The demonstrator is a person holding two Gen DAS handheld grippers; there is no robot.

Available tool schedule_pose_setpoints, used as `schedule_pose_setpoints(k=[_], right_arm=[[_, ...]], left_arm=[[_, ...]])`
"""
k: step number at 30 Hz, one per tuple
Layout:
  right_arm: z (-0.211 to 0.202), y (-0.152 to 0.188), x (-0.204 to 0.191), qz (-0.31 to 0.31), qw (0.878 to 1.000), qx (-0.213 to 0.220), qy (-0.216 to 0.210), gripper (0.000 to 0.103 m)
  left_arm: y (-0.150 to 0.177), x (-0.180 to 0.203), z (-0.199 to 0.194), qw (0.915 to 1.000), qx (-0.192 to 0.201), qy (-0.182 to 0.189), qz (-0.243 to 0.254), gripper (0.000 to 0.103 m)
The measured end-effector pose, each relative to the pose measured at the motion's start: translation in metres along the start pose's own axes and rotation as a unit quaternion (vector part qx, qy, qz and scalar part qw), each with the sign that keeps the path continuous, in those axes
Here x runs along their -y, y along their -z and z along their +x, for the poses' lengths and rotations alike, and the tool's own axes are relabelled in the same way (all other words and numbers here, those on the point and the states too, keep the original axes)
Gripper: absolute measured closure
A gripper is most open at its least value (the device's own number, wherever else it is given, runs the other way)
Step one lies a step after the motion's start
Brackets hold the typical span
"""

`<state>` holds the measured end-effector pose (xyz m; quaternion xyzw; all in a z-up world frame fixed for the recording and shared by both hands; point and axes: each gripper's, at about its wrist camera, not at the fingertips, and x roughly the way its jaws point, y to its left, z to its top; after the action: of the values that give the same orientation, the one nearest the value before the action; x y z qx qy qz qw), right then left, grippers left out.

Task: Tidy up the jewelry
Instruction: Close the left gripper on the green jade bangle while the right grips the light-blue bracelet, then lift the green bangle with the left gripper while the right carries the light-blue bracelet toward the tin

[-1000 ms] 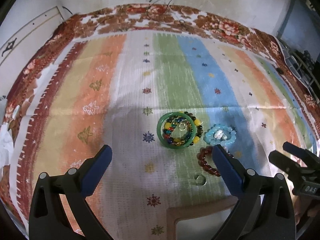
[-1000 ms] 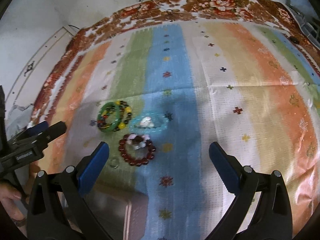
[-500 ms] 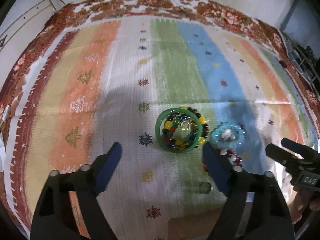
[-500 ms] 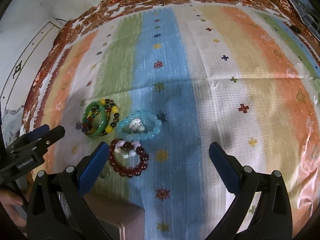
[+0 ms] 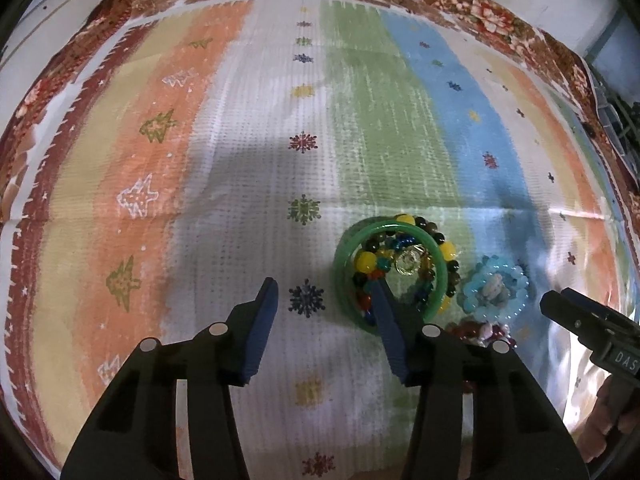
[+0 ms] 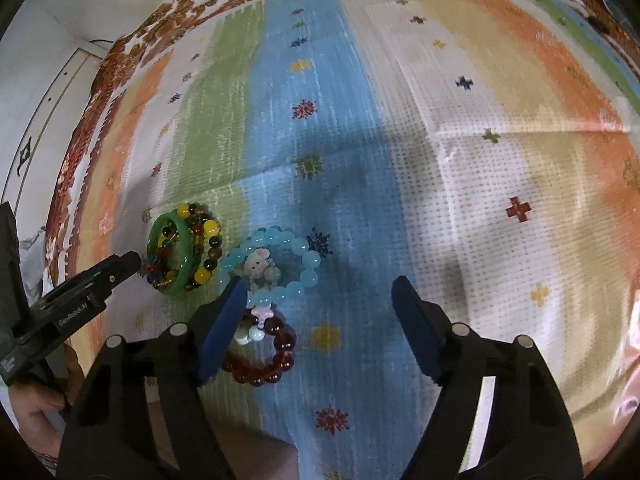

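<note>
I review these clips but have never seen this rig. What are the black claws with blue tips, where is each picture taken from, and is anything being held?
There is no robot here. A person holds a two-finger clamp in each hand, and each clamp carries a fisheye camera looking along its fingers. One picture comes from the left gripper, the other from the right gripper; each also shows up at the edge of the other's view. Both are open and hold nothing. On the striped cloth lie a green bangle ringing multicoloured beads, a light blue bead bracelet around a small pale charm, and a dark red bead bracelet. The left gripper's right-hand finger reaches over the bangle's near rim.
</note>
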<state>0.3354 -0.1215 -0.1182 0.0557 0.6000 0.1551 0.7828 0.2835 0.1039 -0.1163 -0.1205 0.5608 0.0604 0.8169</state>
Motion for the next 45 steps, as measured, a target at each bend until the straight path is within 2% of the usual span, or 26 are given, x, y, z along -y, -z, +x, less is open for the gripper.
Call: schedule_pose_setpoints(k=[8,14,18,21,25,27,28,29,31,37,45], right_arm=[[0.019,-0.007,0.007,0.019,1.000,-0.018,0.007,0.041],[0.027,-0.014,0.008,0.024,0.999,-0.019,0.014,0.041],[0.031,-0.016,0.003,0.010,0.999,-0.019,0.030,0.042],[0.035,-0.019,0.004,0.016,0.999,-0.021,0.023,0.043],[0.037,-0.019,0.001,0.002,0.999,-0.019,0.034,0.051],[0.038,-0.018,-0.001,-0.007,0.999,-0.015,0.039,0.062],[0.038,-0.018,0.000,-0.004,0.999,-0.014,0.041,0.070],[0.038,-0.018,0.001,-0.001,0.999,-0.013,0.037,0.083],[0.039,-0.018,0.004,0.008,1.000,-0.016,0.022,0.090],[0.029,-0.017,0.002,0.005,1.000,-0.019,-0.005,0.090],[-0.002,-0.014,-0.028,-0.059,0.998,0.020,0.009,0.090]], left_arm=[[-0.007,-0.001,0.015,0.9999,-0.012,-0.010,0.004,0.061],[-0.012,0.000,0.023,0.9997,-0.013,-0.017,0.010,0.063],[-0.014,0.008,0.028,0.9988,-0.014,-0.031,0.034,0.065],[-0.016,0.012,0.031,0.9979,-0.016,-0.040,0.049,0.067],[-0.015,0.013,0.034,0.9971,-0.015,-0.044,0.059,0.069],[-0.015,0.015,0.033,0.9965,-0.015,-0.045,0.069,0.078],[-0.014,0.017,0.033,0.9961,-0.016,-0.045,0.074,0.088],[-0.013,0.019,0.033,0.9956,-0.019,-0.045,0.080,0.096],[-0.012,0.021,0.032,0.9953,-0.020,-0.043,0.084,0.096],[-0.017,0.011,0.020,0.9980,-0.019,-0.012,0.059,0.096],[-0.023,0.013,-0.012,0.9982,0.013,0.019,0.055,0.095]])
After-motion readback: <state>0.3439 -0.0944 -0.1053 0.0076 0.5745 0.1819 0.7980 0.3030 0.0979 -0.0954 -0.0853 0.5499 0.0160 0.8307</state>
